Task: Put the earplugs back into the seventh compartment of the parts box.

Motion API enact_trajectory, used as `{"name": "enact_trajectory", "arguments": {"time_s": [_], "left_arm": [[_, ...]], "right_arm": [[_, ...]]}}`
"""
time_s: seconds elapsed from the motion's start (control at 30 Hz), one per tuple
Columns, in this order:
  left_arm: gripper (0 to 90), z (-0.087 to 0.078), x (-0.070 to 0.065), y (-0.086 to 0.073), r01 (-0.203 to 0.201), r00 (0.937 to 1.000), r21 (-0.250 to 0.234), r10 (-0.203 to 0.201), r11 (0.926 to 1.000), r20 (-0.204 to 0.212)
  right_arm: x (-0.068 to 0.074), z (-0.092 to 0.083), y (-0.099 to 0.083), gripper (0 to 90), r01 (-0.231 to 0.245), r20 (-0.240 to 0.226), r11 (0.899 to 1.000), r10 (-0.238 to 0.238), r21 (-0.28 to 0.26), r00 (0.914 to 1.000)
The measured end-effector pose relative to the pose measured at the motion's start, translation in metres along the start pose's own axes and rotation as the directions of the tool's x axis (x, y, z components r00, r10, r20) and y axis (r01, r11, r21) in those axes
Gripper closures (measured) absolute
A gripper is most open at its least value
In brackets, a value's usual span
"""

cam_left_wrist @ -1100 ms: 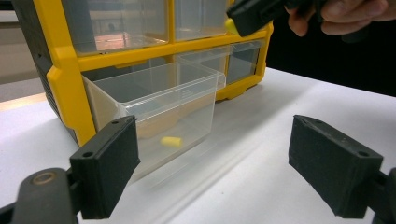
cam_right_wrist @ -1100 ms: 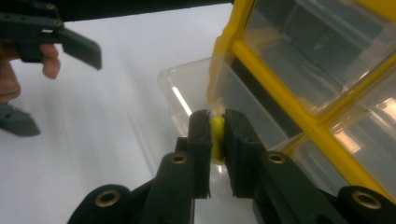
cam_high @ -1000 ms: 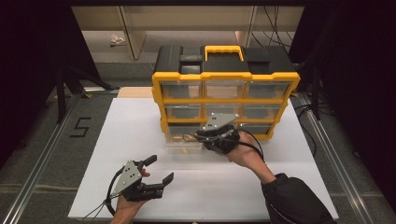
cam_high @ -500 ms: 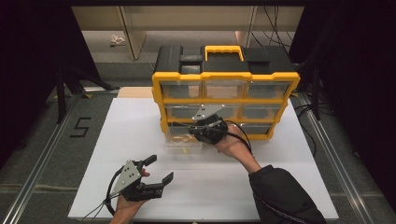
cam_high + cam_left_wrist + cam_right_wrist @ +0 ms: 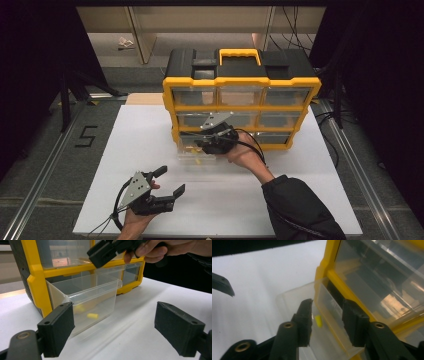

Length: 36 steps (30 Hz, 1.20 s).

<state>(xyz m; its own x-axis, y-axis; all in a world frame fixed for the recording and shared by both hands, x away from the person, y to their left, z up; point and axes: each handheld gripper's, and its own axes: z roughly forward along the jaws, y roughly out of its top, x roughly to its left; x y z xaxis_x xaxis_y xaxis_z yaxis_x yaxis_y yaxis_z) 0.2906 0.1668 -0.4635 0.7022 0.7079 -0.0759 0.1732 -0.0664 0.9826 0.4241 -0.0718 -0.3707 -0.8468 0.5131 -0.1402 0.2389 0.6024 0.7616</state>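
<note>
So we've got the yellow organizer [image 5: 240, 105] standing at about 12 o'clock on the white table [image 5: 125, 150], and its bottom-left clear drawer [image 5: 87, 300] is pulled partway out toward us. The right gripper [image 5: 325, 315] hangs right over that drawer, at roughly the middle of the high view, and its fingers have just been opening; they now stand apart with nothing pinched between them, straddling the drawer's back wall area near the yellow frame. Down in the drawer there's a small yellow piece [image 5: 318, 321] lying on the bottom, and the left gripper view hints at a second pale one behind it, hard to tell. The left gripper [image 5: 167, 184] sits at about 7 o'clock, fingers spread wide, holding nothing, well apart from the box. Looks to us like the drop-off step is basically done, so next we'd lift the right hand clear, then push the drawer shut squarely so it doesn't jam.
</note>
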Motion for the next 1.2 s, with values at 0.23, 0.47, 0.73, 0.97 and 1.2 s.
{"name": "enact_trajectory", "arguments": {"time_s": [0.23,0.47,0.73,0.97,1.2], "left_arm": [[15.7,0.000,0.000,0.000,-0.001,1.0000,0.004,0.001,1.0000,0.000],[15.7,0.001,0.000,0.000,-0.001,1.0000,0.006,0.001,1.0000,0.001],[15.7,0.001,-0.001,-0.001,0.000,1.0000,0.009,0.000,1.0000,0.002],[15.7,0.001,-0.001,-0.001,0.003,1.0000,0.009,-0.003,1.0000,0.003],[15.7,0.001,0.000,-0.001,0.003,1.0000,0.008,-0.003,1.0000,0.005]], "right_arm": [[0.001,-0.014,-0.002,49.0,-0.001,-0.004,0.999,0.001,-0.035,1.0000],[0.005,-0.029,-0.014,42.3,-0.023,0.017,0.992,0.026,-0.124,0.9995],[0.010,-0.042,-0.034,40.0,-0.068,0.004,0.978,0.070,-0.195,0.9975],[0.015,-0.050,-0.053,39.2,-0.133,-0.027,0.955,0.131,-0.265,0.9911],[0.017,-0.051,-0.057,38.2,-0.130,-0.016,0.954,0.130,-0.270,0.9914]]}}
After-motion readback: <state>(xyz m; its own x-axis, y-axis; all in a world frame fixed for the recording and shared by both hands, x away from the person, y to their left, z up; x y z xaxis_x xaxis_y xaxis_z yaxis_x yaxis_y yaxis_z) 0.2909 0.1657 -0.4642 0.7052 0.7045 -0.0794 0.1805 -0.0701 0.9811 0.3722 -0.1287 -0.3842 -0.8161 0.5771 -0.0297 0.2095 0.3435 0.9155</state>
